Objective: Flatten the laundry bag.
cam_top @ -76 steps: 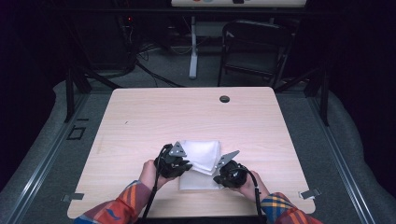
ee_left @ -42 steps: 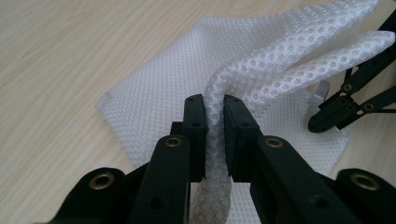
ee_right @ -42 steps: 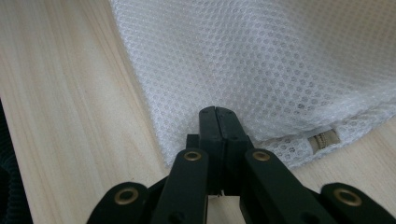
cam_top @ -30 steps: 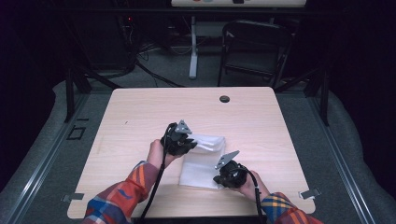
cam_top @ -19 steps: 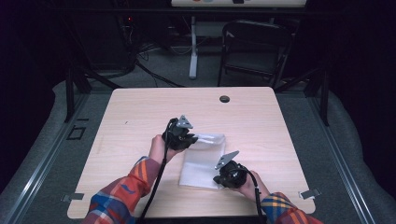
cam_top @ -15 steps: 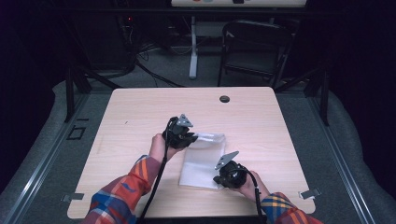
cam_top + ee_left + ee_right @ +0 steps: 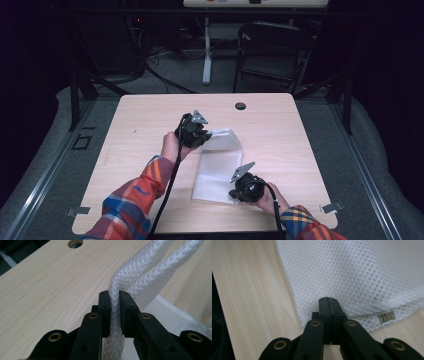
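A: Start from the high view. What do you count?

B: One wooden table [image 7: 150,125], one white mesh bag [image 7: 220,167] lying on it, two grippers, two hands in plaid sleeves. Also one dark round hole [image 7: 240,105] near the table's far edge, and one black chair [image 7: 272,50] on the floor beyond.

A: And the hands?

B: The left gripper [image 7: 196,135] sits at the bag's far end, forearm reaching diagonally up from the bottom edge, with that end of the bag raised off the wood. The right gripper [image 7: 243,187] is low at the near right corner of the bag, the hand behind it close to the table's near edge.

A: The left gripper view?

B: Two black jaws clamped on a bunched fold of the mesh bag [image 7: 130,275]. Two rope-like folds rise away from them to the upper right, and a flat layer of mesh lies lower right. The hole [image 7: 75,243] shows at the top.

A: The right gripper view?

B: Jaws pressed together at the edge of the mesh bag [image 7: 362,272], which lies flat on the wood. Whether a thin layer is pinched between them I cannot tell. One small zipper end [image 7: 386,317] lies just to their right.
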A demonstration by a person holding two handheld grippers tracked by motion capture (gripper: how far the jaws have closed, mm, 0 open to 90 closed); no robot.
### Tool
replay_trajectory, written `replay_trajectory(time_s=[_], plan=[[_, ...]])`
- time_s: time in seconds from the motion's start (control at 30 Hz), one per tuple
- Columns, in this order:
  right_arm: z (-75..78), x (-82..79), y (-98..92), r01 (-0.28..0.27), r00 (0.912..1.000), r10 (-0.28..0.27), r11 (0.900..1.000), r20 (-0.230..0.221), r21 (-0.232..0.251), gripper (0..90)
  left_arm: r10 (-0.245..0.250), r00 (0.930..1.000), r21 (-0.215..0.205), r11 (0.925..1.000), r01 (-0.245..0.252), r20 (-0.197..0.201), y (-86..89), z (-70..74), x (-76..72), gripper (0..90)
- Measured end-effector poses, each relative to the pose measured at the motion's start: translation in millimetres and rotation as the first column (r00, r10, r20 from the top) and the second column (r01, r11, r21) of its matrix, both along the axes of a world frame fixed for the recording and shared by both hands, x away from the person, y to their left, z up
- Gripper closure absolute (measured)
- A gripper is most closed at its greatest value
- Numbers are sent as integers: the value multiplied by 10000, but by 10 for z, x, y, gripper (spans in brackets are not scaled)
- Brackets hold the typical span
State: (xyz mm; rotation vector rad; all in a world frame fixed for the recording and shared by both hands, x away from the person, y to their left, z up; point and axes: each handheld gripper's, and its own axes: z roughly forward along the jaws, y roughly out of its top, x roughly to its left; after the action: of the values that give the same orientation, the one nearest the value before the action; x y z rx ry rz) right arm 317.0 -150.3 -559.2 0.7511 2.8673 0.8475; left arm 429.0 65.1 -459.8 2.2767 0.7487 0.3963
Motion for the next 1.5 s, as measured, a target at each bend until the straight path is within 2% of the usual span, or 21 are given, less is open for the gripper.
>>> replay_trajectory(time_s=[0.3,0.47,0.53,0.8,0.97,1.2,1.37,1.5], plan=[[6,-3,-13,-301,9994,301,9995,-192,-32,900,260,9994,401,9988,-269,217,-45,99,105,807],[10,-12,-16,-589,9973,589,9983,-445,-3,900,421,9984,670,9968,-445,368,-30,144,162,807],[13,-15,-18,-614,9967,612,9981,-541,-15,900,498,9980,789,9955,-527,381,-22,140,191,807],[17,-16,-18,-775,9938,769,9970,-797,-43,900,935,9946,841,9917,-971,456,4,130,324,806],[17,-17,-15,-790,9940,784,9969,-757,-56,900,1133,9913,959,9882,-1195,677,-48,87,396,801],[5,-21,-11,-767,9945,773,9970,-702,120,900,1328,9882,1026,9848,-1402,758,-137,33,488,798],[25,-18,-14,-819,9940,808,9966,-736,-121,900,1372,9868,1255,9811,-1474,863,-206,11,538,797],[21,-18,-13,-824,9941,816,9966,-709,-87,900,1457,9855,1284,9794,-1561,873,-247,-12,578,792]])
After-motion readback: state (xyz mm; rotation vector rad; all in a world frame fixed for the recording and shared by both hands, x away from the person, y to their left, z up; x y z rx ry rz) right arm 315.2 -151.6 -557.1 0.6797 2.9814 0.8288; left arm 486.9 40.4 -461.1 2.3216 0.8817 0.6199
